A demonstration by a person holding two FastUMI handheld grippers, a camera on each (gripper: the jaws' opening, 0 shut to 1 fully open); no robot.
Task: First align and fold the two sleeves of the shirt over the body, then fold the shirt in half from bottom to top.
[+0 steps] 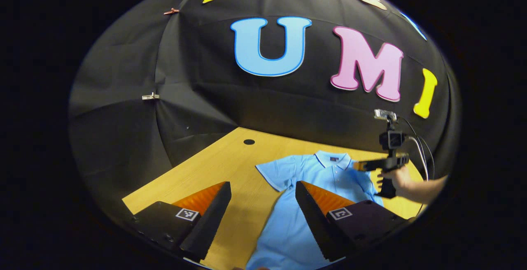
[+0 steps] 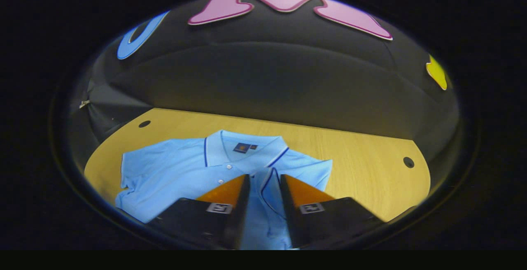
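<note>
Left gripper view: light blue polo shirt (image 1: 325,175) lay flat on the wooden table (image 1: 214,167), collar toward the black cloth wall (image 1: 197,80), front up. One short sleeve (image 1: 276,174) spread out flat to the side, not folded over the body. Left gripper (image 1: 263,198) hung above the table with fingers spread wide, released, nothing between them; one finger over bare wood, the other over the shirt body. Right gripper (image 1: 357,165) seen farther off, held by a hand (image 1: 396,178) with a bare forearm, tips down at the far sleeve near the shoulder. Small camera and cable on top of that unit. Round dark hole (image 1: 249,141) in the table near the wall, well apart from the shirt. Two metal clips (image 1: 150,96) on the cloth wall.

Right gripper view: same shirt (image 2: 181,171) on the table (image 2: 362,159), collar (image 2: 243,148) with dark piping toward the wall, label inside the neck, buttons down the placket. Right gripper (image 2: 264,179) fingers drawn close together, clenched on the other sleeve (image 2: 266,183); piped sleeve edge lifted and pinched between them, curled up off the body. Far sleeve (image 2: 131,163) lay flat. Two round holes in the table, one at left (image 2: 144,124), one at right (image 2: 408,162), both apart from the shirt.
</note>
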